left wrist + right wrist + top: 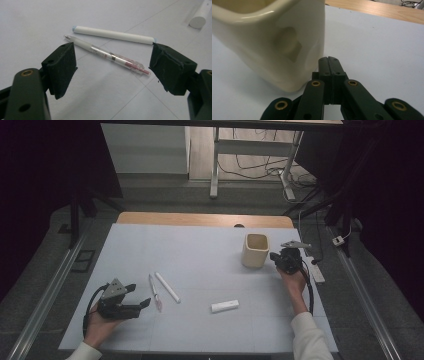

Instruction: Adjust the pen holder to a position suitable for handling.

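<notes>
A pale paper-covered table [200, 250] holds a cream, square-sided ceramic cup [255, 250] at its right. Just beside the cup, the right gripper [329, 60] is clenched on nothing. The left gripper [112, 67] gapes, released, near a clear pink-tipped plastic pen [107, 55] lying beside a white cylindrical marker [113, 34].

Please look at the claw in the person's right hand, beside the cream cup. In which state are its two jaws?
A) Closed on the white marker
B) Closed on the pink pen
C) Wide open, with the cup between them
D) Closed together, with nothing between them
D: in the right gripper view the right claw has both jaws pressed together, empty, next to the cream cup.
</notes>
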Demonstrator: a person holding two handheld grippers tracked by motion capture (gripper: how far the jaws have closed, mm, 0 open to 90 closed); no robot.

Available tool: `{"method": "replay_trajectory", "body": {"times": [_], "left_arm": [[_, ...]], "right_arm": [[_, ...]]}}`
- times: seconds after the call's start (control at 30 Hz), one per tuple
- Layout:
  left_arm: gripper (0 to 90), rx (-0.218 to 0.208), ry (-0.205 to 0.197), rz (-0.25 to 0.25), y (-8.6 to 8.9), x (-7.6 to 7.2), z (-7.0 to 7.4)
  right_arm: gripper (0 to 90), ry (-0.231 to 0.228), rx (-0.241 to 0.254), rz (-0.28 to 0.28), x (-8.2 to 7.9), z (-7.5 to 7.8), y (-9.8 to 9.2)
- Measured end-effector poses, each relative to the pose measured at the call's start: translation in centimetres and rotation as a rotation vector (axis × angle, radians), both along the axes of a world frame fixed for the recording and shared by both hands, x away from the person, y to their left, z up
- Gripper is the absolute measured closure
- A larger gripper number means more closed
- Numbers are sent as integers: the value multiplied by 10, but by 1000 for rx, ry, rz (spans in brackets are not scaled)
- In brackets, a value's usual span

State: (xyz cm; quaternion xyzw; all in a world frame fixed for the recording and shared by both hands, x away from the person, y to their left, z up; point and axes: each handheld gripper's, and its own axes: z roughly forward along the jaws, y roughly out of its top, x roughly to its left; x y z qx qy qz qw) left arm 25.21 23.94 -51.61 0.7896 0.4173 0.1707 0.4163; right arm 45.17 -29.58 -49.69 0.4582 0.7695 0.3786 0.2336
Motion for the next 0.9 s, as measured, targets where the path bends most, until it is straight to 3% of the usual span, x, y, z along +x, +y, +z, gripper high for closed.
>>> {"method": "replay_trajectory", "body": {"times": [0.27,0.9], "left_arm": [[217,6,7,1,0,1,-2],[221,4,5,3,2,0,-2]], "right_arm": [[891,15,-2,2,9,-8,2],[891,27,-37,33,12,-11,13]]}}
